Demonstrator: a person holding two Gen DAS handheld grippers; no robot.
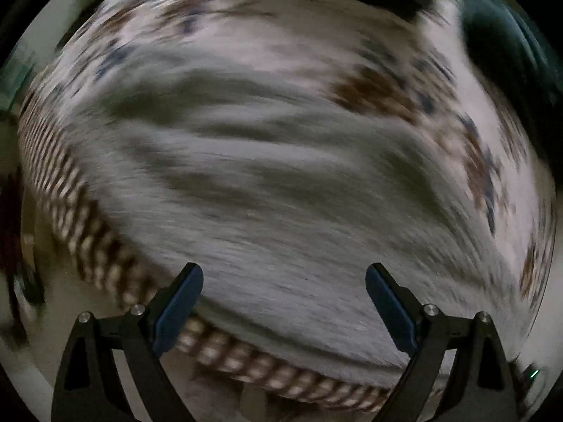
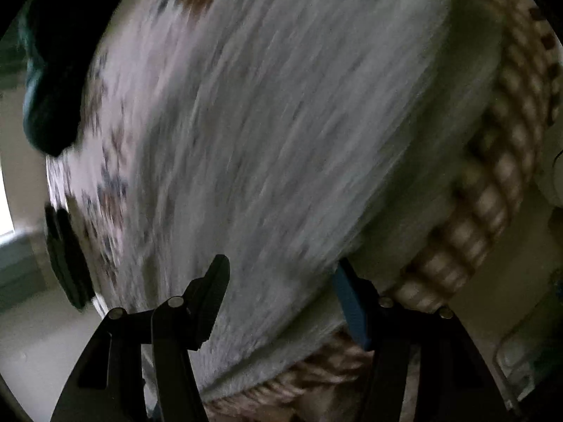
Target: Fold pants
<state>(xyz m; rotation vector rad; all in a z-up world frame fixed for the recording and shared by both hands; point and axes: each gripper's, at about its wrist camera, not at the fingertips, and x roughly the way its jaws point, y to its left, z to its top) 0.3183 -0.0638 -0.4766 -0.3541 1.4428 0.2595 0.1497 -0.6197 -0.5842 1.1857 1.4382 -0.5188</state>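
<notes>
A bed spread with a pale sheet printed in brown and dark blue motifs fills both views, all of it smeared by motion blur. A checked brown-and-cream border runs along the bed's edge.

The left hand-held gripper points down over the bed, its two blue-padded fingers spread wide with nothing between them. Beyond its tips lie the pants, a pale grey, fuzzy-looking garment spread over the middle of the sheet and reaching to the checked border. A dark teal-edged object sits at the far side of the bed from that border; the blur hides what it is.

The right hand-held gripper is angled steeply down at the same grey pants. Its jaws stand partly open, and the last of their closing has all but stopped. The cloth's near edge appears to run between the fingers, but the blur leaves it unclear whether the pads press on it. The checked border curves past the pants on the blue-padded finger's side, while the printed sheet shows on the other, with the dark teal-edged object beyond it at the bed's far edge.
</notes>
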